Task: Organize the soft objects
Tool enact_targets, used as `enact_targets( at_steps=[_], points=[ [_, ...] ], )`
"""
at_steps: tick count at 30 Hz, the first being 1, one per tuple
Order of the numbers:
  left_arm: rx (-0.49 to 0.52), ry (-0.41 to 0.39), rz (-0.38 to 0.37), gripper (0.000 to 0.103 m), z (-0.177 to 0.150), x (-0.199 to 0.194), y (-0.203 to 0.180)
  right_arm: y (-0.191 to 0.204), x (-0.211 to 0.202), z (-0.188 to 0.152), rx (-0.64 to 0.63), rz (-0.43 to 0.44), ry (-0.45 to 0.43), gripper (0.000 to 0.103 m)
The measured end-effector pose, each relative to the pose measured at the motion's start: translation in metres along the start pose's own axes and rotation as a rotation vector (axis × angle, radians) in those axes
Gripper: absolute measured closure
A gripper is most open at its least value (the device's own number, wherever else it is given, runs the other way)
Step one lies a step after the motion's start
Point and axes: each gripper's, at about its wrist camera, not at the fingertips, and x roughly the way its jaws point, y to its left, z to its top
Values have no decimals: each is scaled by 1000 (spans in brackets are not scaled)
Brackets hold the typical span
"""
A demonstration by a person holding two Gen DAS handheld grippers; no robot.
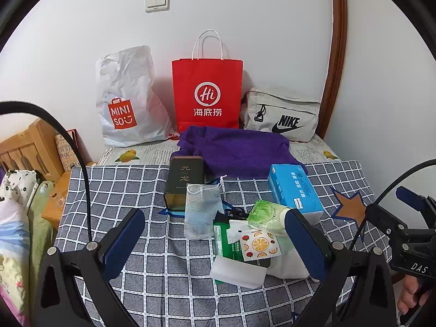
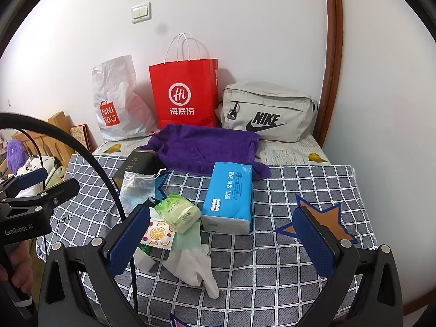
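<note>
A pile of soft things lies mid-table on the checked cloth (image 1: 152,280): a mesh drawstring pouch (image 1: 200,209), a green tissue pack (image 1: 265,216), a fruit-print sachet (image 1: 260,245), a white sponge (image 1: 237,271) and a white-and-green glove (image 2: 194,261). A blue tissue box (image 2: 227,197) and a purple towel (image 2: 201,147) lie behind. My left gripper (image 1: 215,241) is open and empty, just before the pile. My right gripper (image 2: 220,241) is open and empty, over the glove. Each gripper shows at the edge of the other's view.
A dark tea tin (image 1: 184,182) stands by the pouch. Against the wall stand a white Miniso bag (image 1: 128,100), a red paper bag (image 1: 207,92) and a grey Nike bag (image 1: 282,113). A wooden bed frame (image 1: 27,147) and bedding are left of the table.
</note>
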Motion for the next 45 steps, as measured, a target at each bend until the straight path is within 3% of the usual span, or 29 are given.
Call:
enact_targets(
  at_steps=[45],
  points=[
    [15,7,-26,0,-3,3,-2,3,-1,-2,-10,4,-5,0]
  ],
)
